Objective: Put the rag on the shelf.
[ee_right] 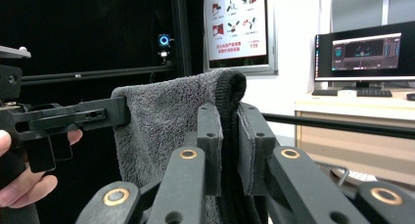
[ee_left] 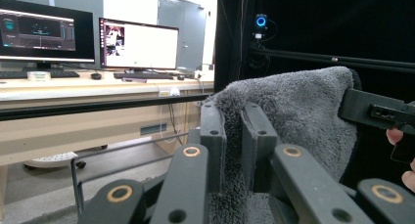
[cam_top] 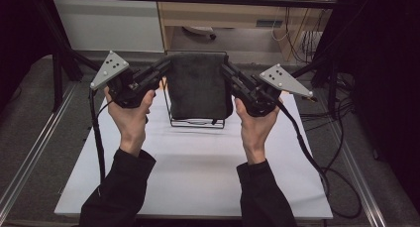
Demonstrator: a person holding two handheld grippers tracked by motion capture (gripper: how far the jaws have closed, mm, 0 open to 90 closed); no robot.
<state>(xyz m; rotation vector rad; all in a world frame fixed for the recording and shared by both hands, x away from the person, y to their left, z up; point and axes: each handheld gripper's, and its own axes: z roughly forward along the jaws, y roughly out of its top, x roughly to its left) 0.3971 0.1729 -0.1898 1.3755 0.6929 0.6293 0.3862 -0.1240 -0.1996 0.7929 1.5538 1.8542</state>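
Grey terry cloth, that's what both hands are busy with: a dark grey towel (cam_top: 198, 85) hanging flat in the centre of the high view, stretched between two grippers. The left gripper (cam_top: 163, 68) pinches its upper left corner, the right gripper (cam_top: 227, 69) its upper right corner, and the cloth drops straight down from there. Its lower edge hangs in front of a thin black wire rack (cam_top: 195, 122) standing on the white table (cam_top: 198, 177); whether the towel touches the rack, I can't tell from up here.

Over to the left gripper view, which gives what the high view can't: the jaws are clamped together on the towel (ee_left: 293, 111), the fluffy pile squeezed between the two black pads, the fabric running off to the right. At the right edge of that frame the right gripper (ee_left: 377, 111) bites the far corner. Behind, upper left, two lit monitors (ee_left: 88, 38) sit on a desk.

The right gripper view mirrors it: the jaws pressed shut on the towel's (ee_right: 166, 121) thick hemmed edge, and the left gripper (ee_right: 98, 116) coming in from the left of the frame, nipping the opposite corner, a hand's fingers (ee_right: 24, 185) wrapped below it. A wall poster (ee_right: 235, 23) sits at upper centre, another monitor (ee_right: 364, 50) at the right.
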